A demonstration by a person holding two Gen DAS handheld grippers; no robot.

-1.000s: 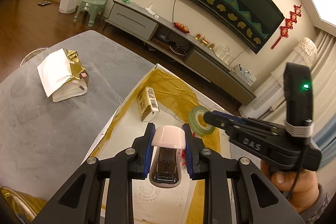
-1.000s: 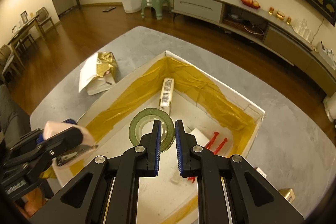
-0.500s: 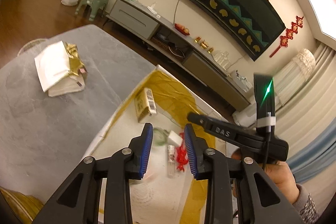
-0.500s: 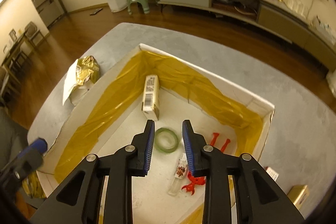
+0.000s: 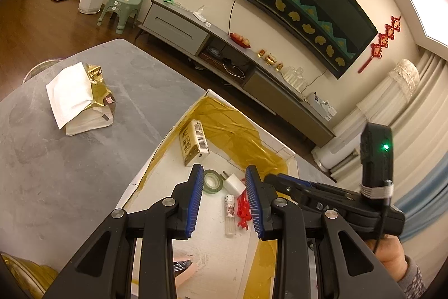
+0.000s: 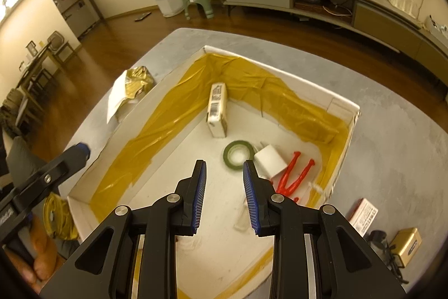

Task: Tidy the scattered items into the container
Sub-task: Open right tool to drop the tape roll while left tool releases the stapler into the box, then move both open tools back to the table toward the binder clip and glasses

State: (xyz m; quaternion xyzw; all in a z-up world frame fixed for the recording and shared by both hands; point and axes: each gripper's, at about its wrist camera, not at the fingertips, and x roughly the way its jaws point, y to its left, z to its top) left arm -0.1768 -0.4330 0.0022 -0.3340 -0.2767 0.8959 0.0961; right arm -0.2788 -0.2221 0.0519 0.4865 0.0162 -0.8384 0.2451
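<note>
- Over the white box (image 6: pixel 343 104) on the grey table (image 5: pixel 56 159), we hold both grippers above the container, its inner walls lined with yellow tape.
- Inside it lie a cream carton (image 6: pixel 217 109), a green tape roll (image 6: pixel 238 154), a white charger (image 6: pixel 270 160), a red clip-like piece (image 6: pixel 294 177) and a clear lighter (image 5: pixel 229 215); a pink stapler (image 5: pixel 184 269) shows at the near edge, low between our left gripper's arms.
- Our left gripper (image 5: pixel 224 201) hangs over the box floor with its blue pads spread and nothing between them.
- Our right gripper (image 6: pixel 224 196) is likewise spread and empty, poised above the middle of the box; in the left view it reaches in from the right (image 5: pixel 280 181), a hand (image 5: pixel 392 251) on its handle.
- We judge the step in hand to be the gap between a drop and the next pick: neither tool carries anything.
- Scattered items remain outside: a white and gold packet (image 5: pixel 81 100) well apart on the far left of the table, a red and white small box (image 6: pixel 364 215) just beside the container's right wall, and a gold box (image 6: pixel 406 244) next to a dark tangled item near the table edge.
- Next, we think, the right gripper should swing out to the small box or the gold box, and the left toward the packet, each staying spread, then come down squarely so the pads close on the item's narrow sides.
</note>
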